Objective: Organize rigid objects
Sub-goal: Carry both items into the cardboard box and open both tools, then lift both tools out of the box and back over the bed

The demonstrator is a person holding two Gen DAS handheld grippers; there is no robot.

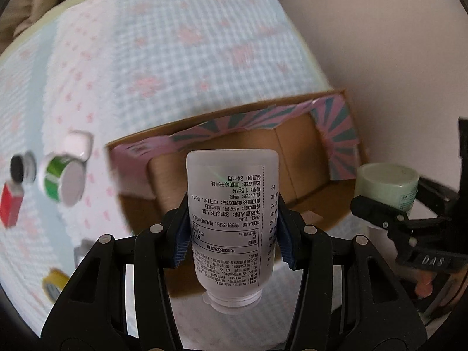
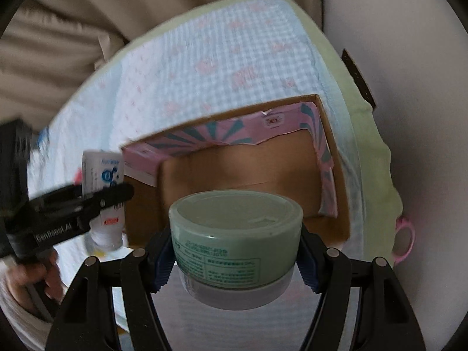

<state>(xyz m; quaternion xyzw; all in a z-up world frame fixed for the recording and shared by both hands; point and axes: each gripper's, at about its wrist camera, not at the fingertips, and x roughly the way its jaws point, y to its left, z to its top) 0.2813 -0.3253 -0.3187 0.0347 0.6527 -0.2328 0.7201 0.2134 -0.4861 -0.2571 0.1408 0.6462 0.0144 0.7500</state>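
With both loads clamped, left gripper [image 1: 232,231] pinching the white bottle [image 1: 231,219] cap-back, long axis along the fingers, right gripper [image 2: 235,260] pinching the green jar [image 2: 235,242], the cardboard box [image 2: 234,175] lies just ahead of both claws, open.

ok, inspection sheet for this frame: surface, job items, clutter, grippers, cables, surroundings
surface: checked blue-and-pink cloth with a pale green border, blurred.
job's things: white supplement bottle, cap toward the camera, in the left gripper; pale green jar in the right gripper; open cardboard box with pink and teal flaps just beyond both.
clutter: green-and-white canister, small white container, black-lidded jar, red box, yellow roll lie loose on the cloth.
grippers: both shut on their loads, blue fingers pressing the sides.
cables: nothing seen.
surroundings: beige fabric, pale wall, pink ring at the cloth edge.
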